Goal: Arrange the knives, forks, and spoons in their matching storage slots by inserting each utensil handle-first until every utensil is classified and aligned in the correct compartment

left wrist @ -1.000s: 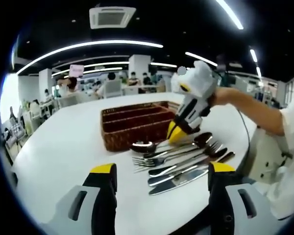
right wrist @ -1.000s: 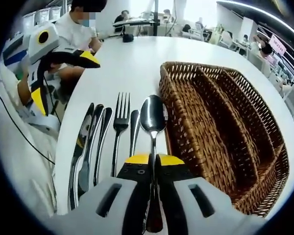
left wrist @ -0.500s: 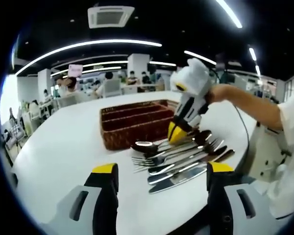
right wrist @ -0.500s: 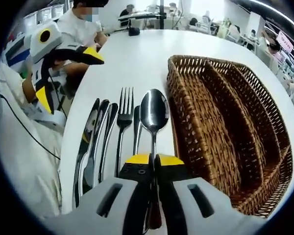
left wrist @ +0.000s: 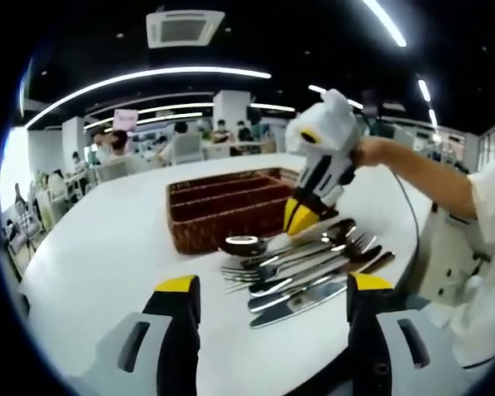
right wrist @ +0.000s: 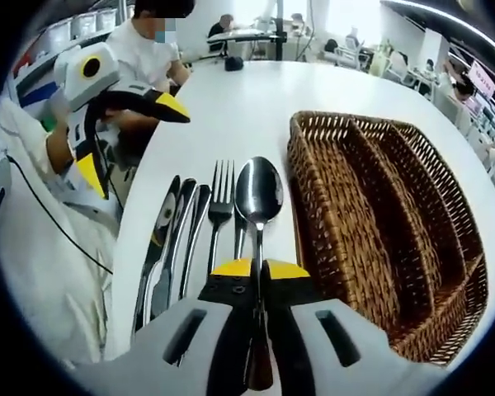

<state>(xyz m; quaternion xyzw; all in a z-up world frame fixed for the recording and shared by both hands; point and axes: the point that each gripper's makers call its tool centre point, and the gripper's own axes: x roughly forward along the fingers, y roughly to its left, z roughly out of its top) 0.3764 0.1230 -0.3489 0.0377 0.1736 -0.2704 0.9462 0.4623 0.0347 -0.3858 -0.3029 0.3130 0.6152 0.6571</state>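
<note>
Woven basket: a brown wicker cutlery tray with long parallel compartments and a coarse plaited rim, set on the smooth white round table; in the left gripper view the same tray lies beyond the cutlery.
Right gripper: the grey-bodied, yellow-tipped right gripper has its jaws clenched together on the thin handle of a polished steel spoon; the shiny oval bowl points away from the camera, just beside the tray's near wall and outside it. In the left gripper view this gripper points its yellow tips down over the cutlery, held by a person's hand.
Left gripper: the left gripper has its two grey jaws with yellow tips spread wide apart, nothing between them, low over bare table in front of the cutlery. In the right gripper view it appears at the table's edge, held in front of a white sleeve.
Loose cutlery: a steel fork with four tines lies just beside the spoon; further from the tray lie glossy steel knives, side by side and roughly parallel, blades reflecting yellow.
Slots: whether any compartment holds a utensil, I cannot tell; the parts that show look bare.
Background: an open office with long ceiling lights and seated people.
</note>
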